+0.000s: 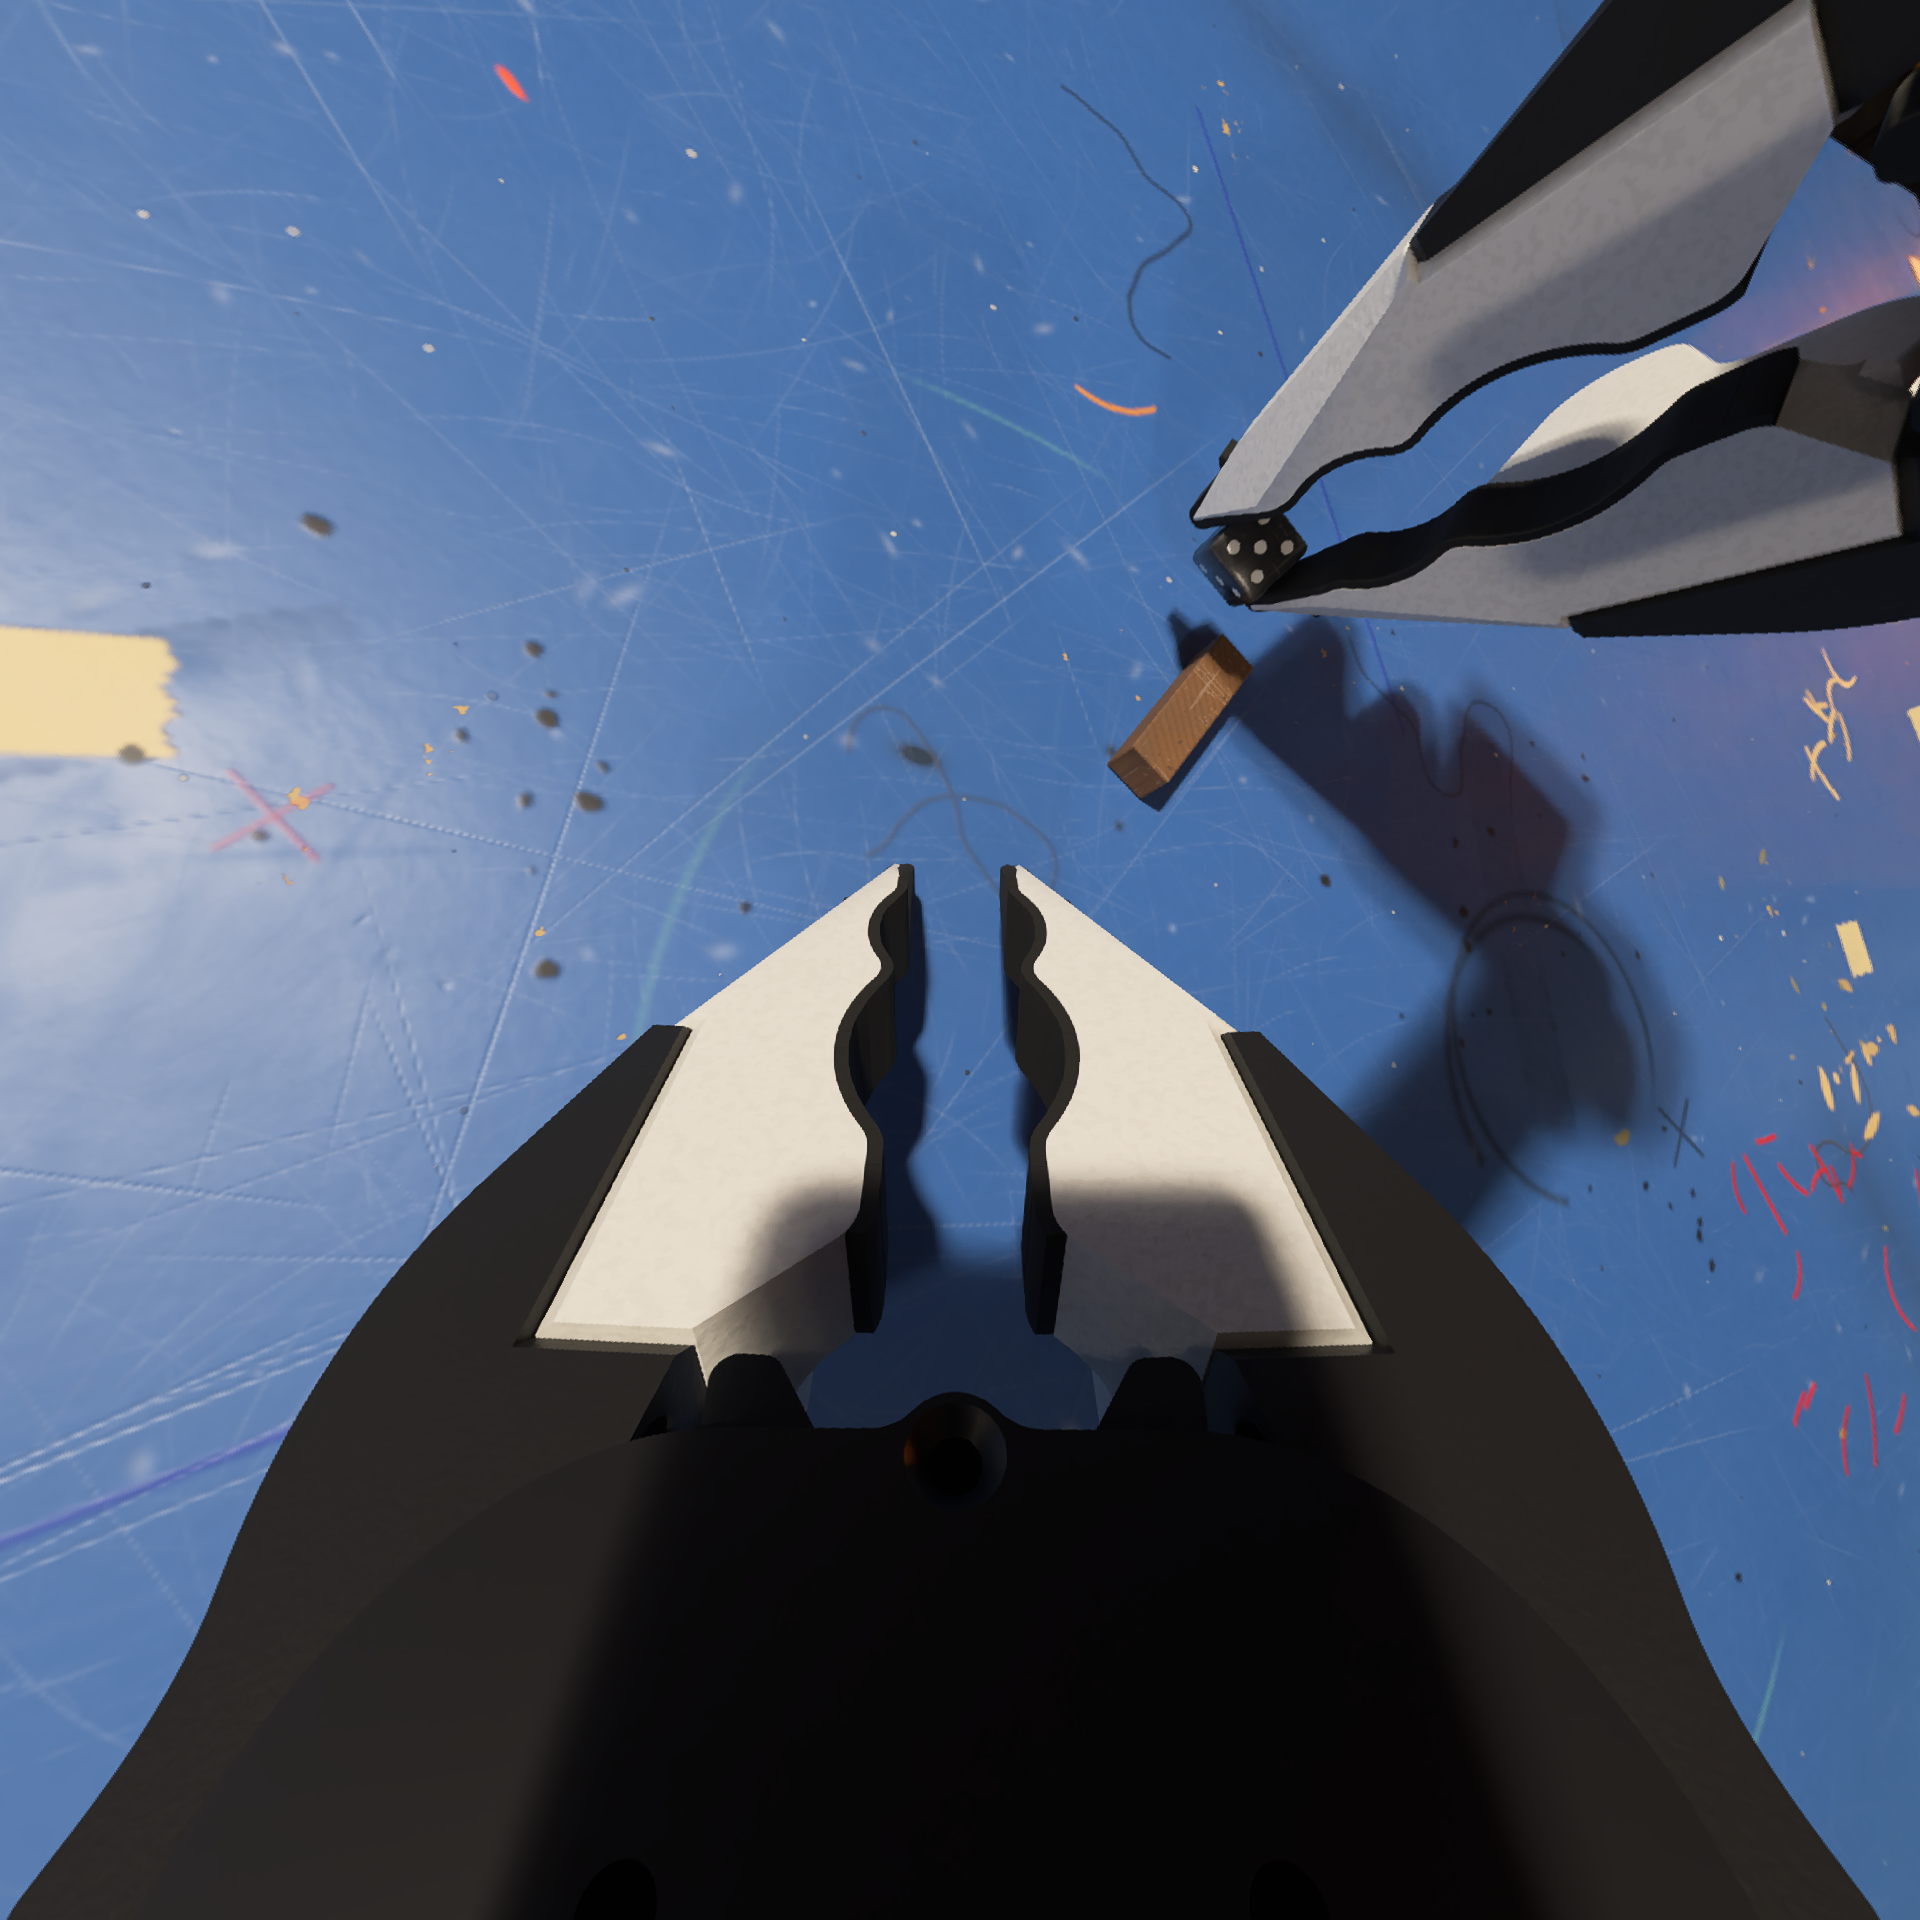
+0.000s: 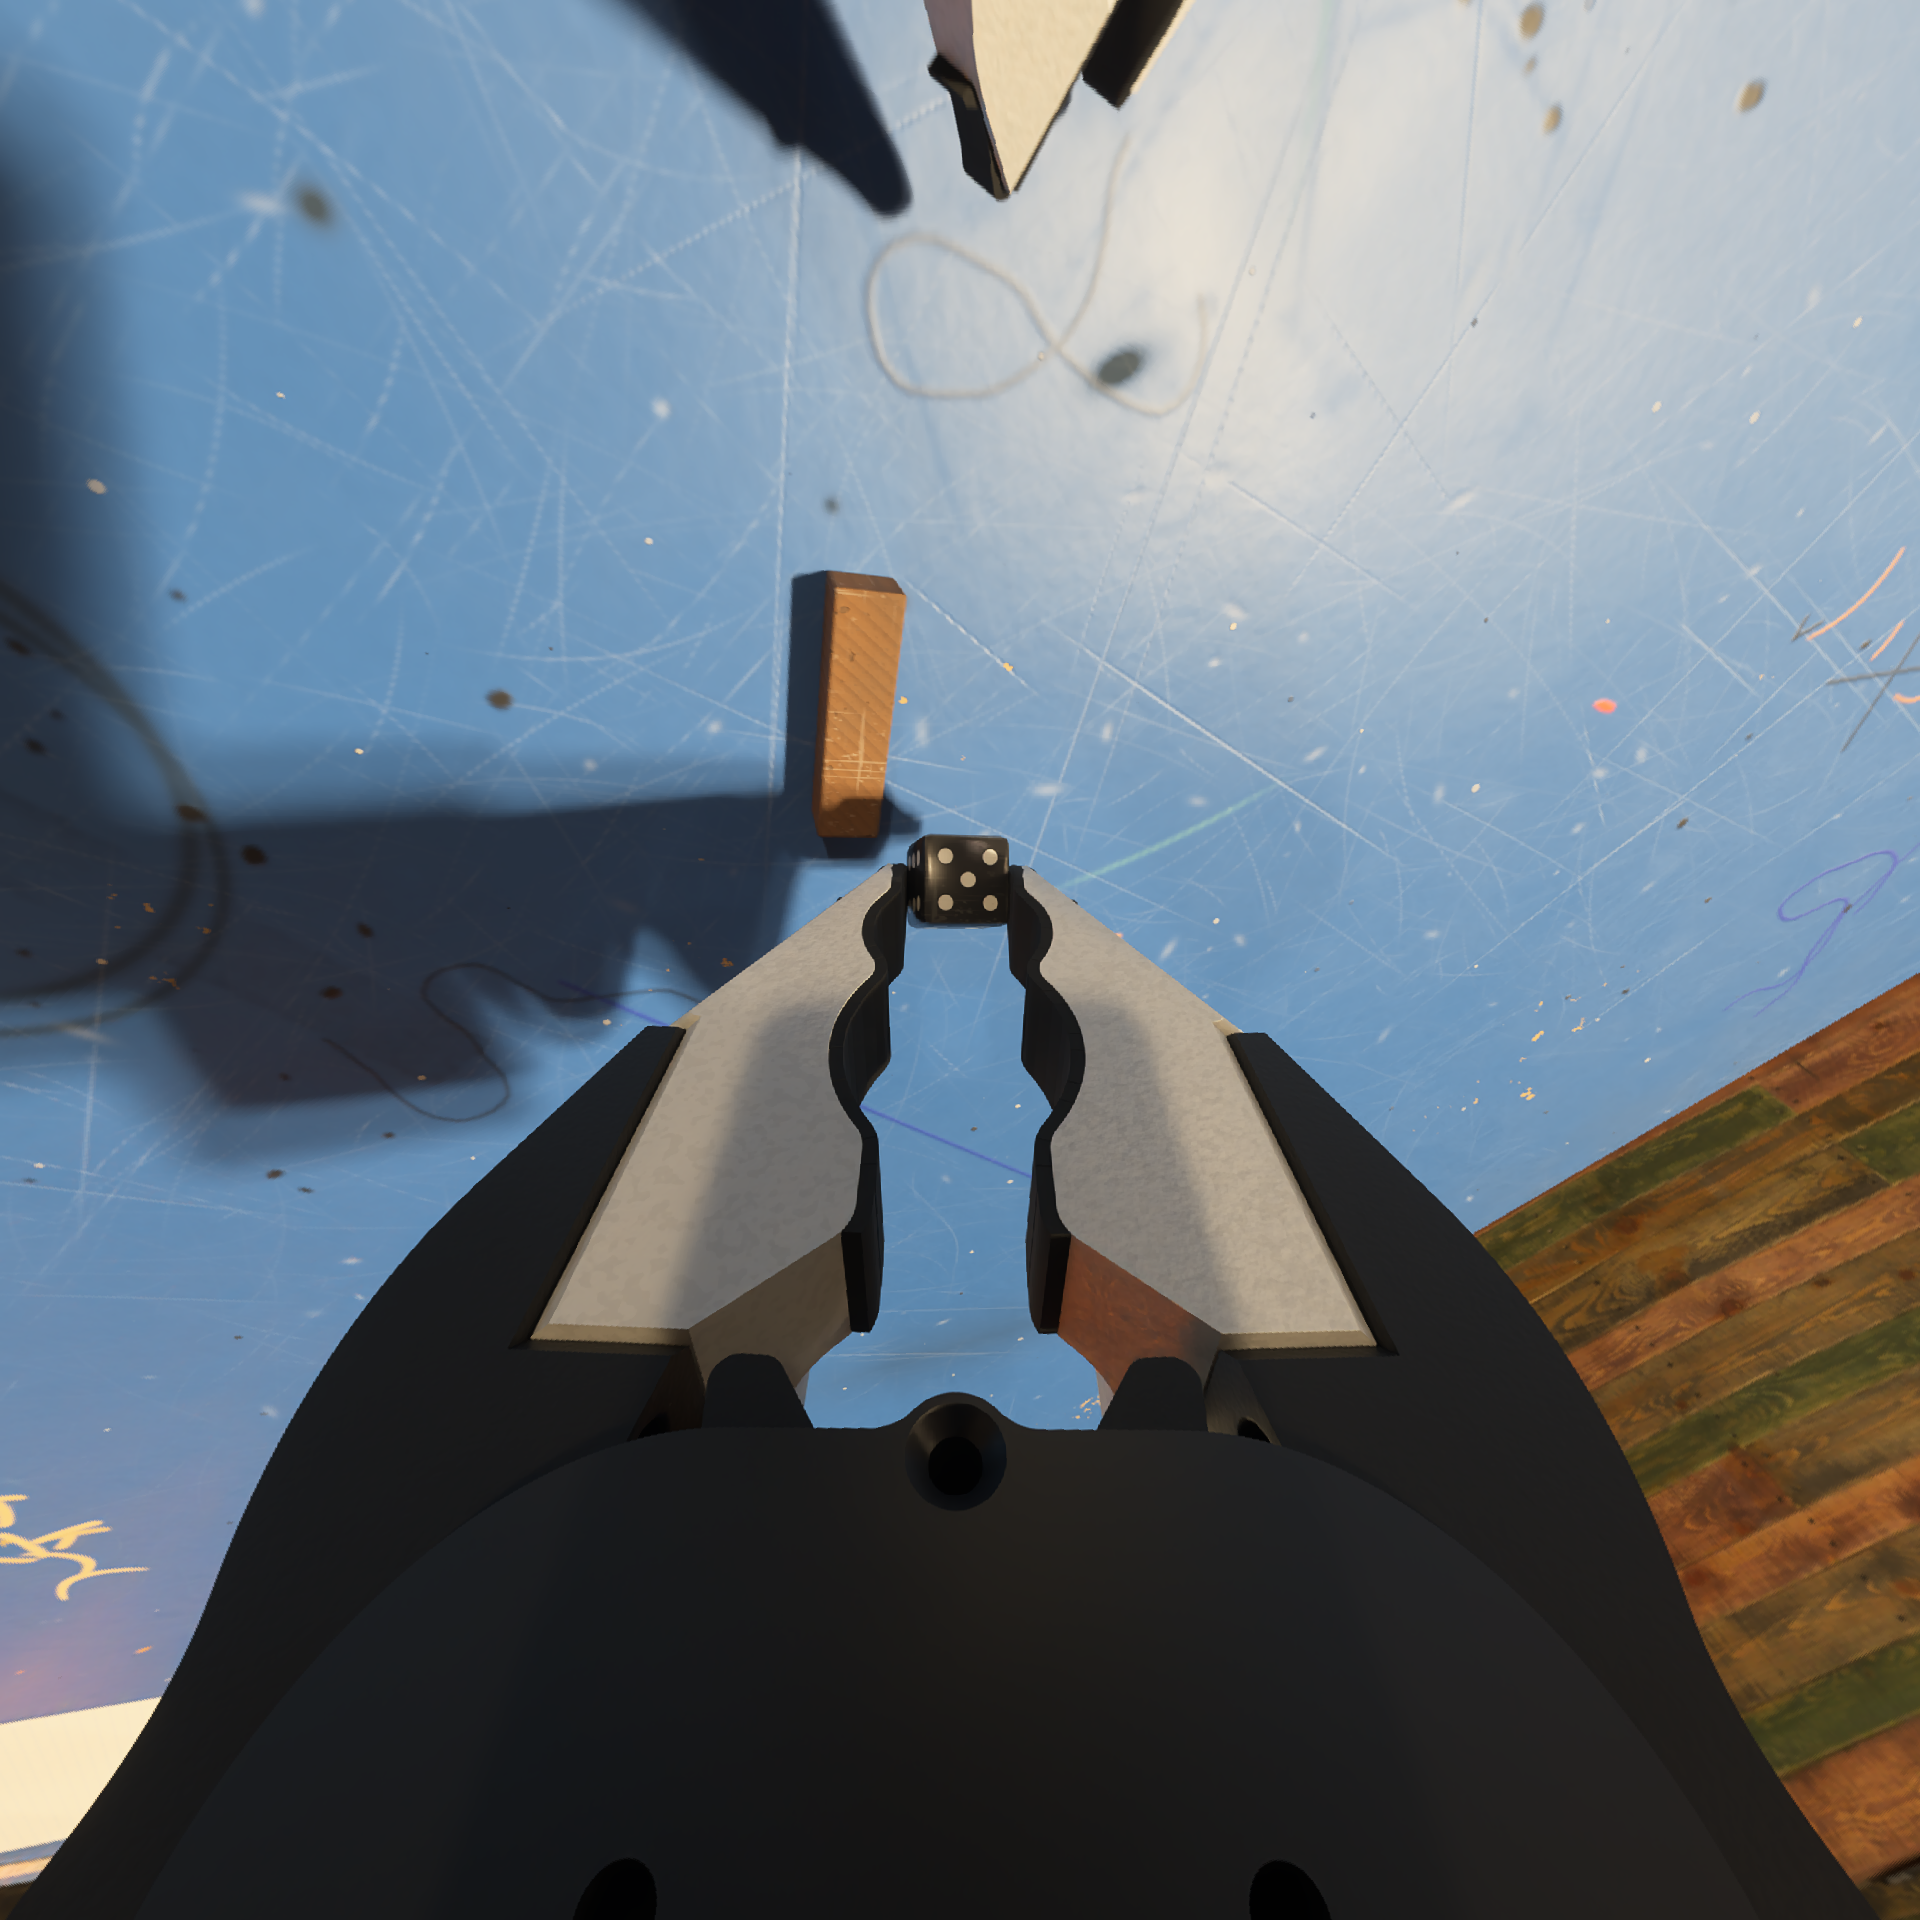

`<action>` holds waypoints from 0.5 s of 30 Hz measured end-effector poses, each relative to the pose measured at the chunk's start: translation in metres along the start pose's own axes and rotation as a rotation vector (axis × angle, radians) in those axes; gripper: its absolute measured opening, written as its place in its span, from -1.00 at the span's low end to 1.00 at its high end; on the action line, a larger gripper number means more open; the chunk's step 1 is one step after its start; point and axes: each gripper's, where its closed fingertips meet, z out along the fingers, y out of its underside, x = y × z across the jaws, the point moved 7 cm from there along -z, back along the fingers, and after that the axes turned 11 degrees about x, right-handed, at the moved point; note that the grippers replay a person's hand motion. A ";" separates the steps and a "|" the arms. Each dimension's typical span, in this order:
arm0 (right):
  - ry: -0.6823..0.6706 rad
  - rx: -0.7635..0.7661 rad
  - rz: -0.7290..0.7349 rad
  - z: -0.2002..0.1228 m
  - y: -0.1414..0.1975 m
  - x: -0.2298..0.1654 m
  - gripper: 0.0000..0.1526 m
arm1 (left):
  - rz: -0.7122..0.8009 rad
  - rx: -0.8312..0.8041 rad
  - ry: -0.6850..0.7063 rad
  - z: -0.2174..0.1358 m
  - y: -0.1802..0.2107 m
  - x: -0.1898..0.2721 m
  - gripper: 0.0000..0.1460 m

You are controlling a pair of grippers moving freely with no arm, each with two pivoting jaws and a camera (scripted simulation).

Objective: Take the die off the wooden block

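A black die [image 2: 958, 879] with white pips is pinched between the fingertips of my right gripper [image 2: 958, 883], held above the blue table and clear of the wooden block [image 2: 855, 707]. The block lies flat on the table just beyond and left of the die. In the left wrist view the right gripper [image 1: 1247, 556] comes in from the upper right with the die [image 1: 1247, 561] at its tips, above the block [image 1: 1179, 719]. My left gripper [image 1: 956, 878] hovers nearer, its jaws a narrow gap apart and empty, the block ahead and to its right.
The blue table top [image 1: 520, 416] is scratched and speckled with paint marks. A strip of tan tape [image 1: 83, 691] lies at the left. The table's edge and a plank floor [image 2: 1714, 1351] show at the right. A fingertip of the left gripper [image 2: 1013, 94] shows at the top.
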 end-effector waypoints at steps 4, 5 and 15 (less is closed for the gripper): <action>0.009 -0.044 -0.002 0.001 0.000 0.003 -0.75 | -0.012 0.006 -0.019 -0.003 0.000 -0.004 -0.79; 0.002 -0.028 -0.015 0.000 -0.002 0.002 -0.75 | -0.015 0.008 -0.019 -0.004 0.000 -0.005 -0.80; -0.004 -0.115 -0.053 0.003 -0.006 0.005 -0.75 | -0.019 0.007 -0.014 -0.005 0.000 -0.007 -0.81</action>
